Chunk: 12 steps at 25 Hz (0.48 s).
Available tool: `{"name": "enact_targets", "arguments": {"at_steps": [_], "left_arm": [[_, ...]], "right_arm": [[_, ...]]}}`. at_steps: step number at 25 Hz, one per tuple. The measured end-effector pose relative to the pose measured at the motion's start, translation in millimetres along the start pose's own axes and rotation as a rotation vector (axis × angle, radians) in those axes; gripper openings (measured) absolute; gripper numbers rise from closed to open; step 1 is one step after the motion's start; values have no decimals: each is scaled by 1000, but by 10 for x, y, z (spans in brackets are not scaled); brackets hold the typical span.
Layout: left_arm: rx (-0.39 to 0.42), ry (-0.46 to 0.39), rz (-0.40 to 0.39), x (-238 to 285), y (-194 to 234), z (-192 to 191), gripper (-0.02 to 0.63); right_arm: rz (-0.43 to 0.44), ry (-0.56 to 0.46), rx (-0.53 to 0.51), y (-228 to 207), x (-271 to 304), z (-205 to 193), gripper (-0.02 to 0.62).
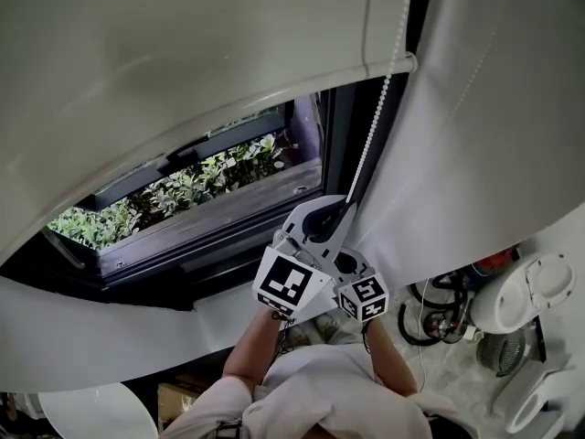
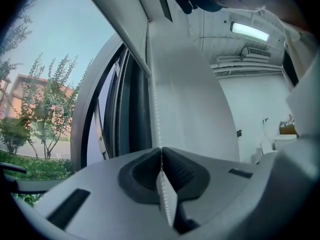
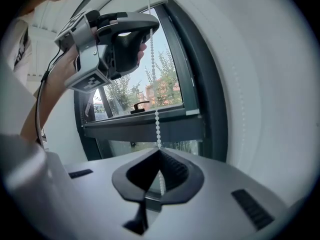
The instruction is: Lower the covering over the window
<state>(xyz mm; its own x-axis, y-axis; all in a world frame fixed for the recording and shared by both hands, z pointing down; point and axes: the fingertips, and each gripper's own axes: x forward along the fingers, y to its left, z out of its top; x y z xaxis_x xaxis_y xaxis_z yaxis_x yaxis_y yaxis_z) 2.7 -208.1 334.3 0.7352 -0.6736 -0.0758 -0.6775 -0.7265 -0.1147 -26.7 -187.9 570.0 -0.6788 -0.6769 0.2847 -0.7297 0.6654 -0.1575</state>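
A white roller blind (image 1: 164, 53) hangs partly down over the dark-framed window (image 1: 219, 218). Its white bead chain (image 1: 379, 108) drops from the blind's right end to both grippers. My left gripper (image 1: 345, 210) is the upper one, shut on the chain (image 2: 155, 109), which runs between its pads (image 2: 175, 169). Just beneath it, my right gripper (image 3: 160, 155) is also shut on the chain (image 3: 157, 121). In the right gripper view the left gripper (image 3: 149, 30) sits higher on the same strand. The right gripper's marker cube (image 1: 366, 298) shows below the left one's cube (image 1: 292, 282).
Green shrubs (image 1: 183, 190) lie outside the glass, and a window handle (image 3: 137, 105) sits on the frame. A white surface (image 1: 475, 154) rises right of the chain. A white fan (image 1: 530, 295) and cables (image 1: 439, 314) stand on the floor at the right.
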Motion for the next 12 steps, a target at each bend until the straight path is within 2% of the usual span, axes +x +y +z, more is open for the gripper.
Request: {"name": "enact_targets", "arguments": {"at_steps": [12], "left_arm": [[-56,88,-4,-13,-56,-554,18]], "right_arm": [[-2,128,32,-72,84,-525,-5]]}}
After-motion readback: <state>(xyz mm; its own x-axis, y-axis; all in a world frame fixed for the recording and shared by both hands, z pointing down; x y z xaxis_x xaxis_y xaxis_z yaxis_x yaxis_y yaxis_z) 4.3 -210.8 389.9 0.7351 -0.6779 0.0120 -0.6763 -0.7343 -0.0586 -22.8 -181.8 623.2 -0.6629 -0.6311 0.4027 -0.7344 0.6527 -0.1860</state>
